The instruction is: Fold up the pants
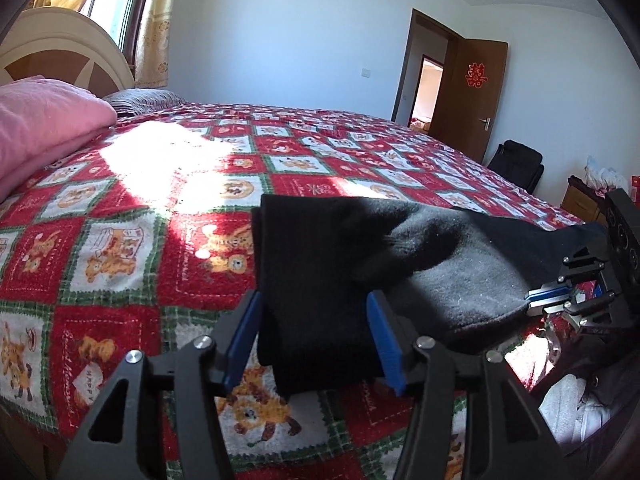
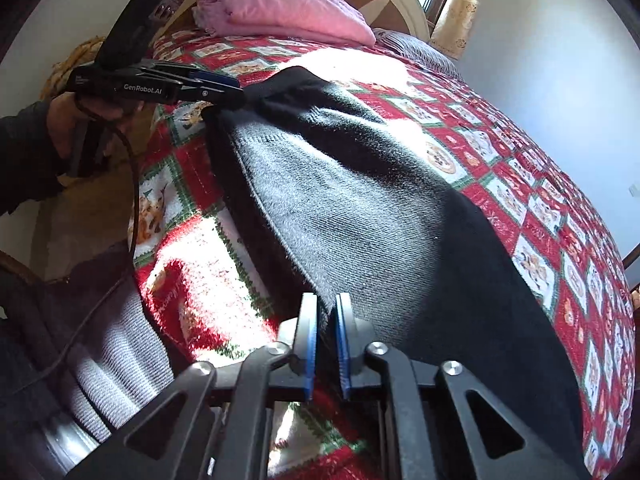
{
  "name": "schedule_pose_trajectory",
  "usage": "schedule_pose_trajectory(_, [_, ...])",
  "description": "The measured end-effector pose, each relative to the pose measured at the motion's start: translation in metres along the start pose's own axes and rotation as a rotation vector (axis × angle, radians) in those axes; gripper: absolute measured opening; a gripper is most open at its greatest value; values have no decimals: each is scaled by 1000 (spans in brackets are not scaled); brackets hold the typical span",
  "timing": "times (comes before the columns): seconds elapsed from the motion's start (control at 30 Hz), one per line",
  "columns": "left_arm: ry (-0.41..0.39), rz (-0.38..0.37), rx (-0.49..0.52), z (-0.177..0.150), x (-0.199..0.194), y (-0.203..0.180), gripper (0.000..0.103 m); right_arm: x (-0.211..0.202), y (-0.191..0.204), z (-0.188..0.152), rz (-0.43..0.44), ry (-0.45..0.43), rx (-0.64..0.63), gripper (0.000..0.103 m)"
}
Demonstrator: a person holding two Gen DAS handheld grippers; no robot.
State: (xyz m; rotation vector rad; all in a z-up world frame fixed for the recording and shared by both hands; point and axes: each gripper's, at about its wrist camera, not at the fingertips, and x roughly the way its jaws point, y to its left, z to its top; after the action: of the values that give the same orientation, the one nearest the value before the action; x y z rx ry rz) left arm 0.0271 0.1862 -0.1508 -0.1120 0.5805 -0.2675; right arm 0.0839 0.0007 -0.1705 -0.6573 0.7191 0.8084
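Observation:
Black pants [image 1: 400,256] lie on a red patchwork bedspread [image 1: 120,240], partly folded, with a grey inner side up. My left gripper [image 1: 314,312] holds a bunched band of the black cloth between its blue pads; in the right wrist view [image 2: 236,90] its fingers close on a pants corner. My right gripper [image 2: 326,308] is shut on the near edge of the pants [image 2: 360,208]; in the left wrist view it [image 1: 536,300] pinches the cloth at the right.
A pink folded blanket [image 2: 280,8] and a headboard [image 1: 60,48] stand at the bed's head. A grey garment [image 2: 112,340] hangs off the bed's near side. An open brown door [image 1: 472,92] and a black bag [image 1: 516,164] stand beyond the bed.

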Motion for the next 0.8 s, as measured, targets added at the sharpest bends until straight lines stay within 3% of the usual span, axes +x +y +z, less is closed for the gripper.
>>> schedule_pose_trajectory(0.23, [-38,-21,11,9,-12,-9,57,-1,10,-9,-7,15,-23,3])
schedule_pose_trajectory(0.33, [-42,-25,12,12,-11,-16,69,9,8,-12,4,30,-3,4])
schedule_pose_trajectory(0.53, [-23,-62,74,22,-2,-45,70,-16,-12,-20,12,36,64,9])
schedule_pose_trajectory(0.57, [-16,-68,88,23,1,-51,71,-28,-25,-29,-16,27,91,12])
schedule_pose_trajectory(0.63, [-2,-72,124,24,7,-65,77,-49,-51,-46,-54,20,160,31])
schedule_pose_trajectory(0.67, [3,-78,139,24,10,-71,77,-65,-72,-60,-76,16,221,35])
schedule_pose_trajectory(0.8, [35,-97,168,22,24,-85,77,-139,-158,-125,-248,0,471,37])
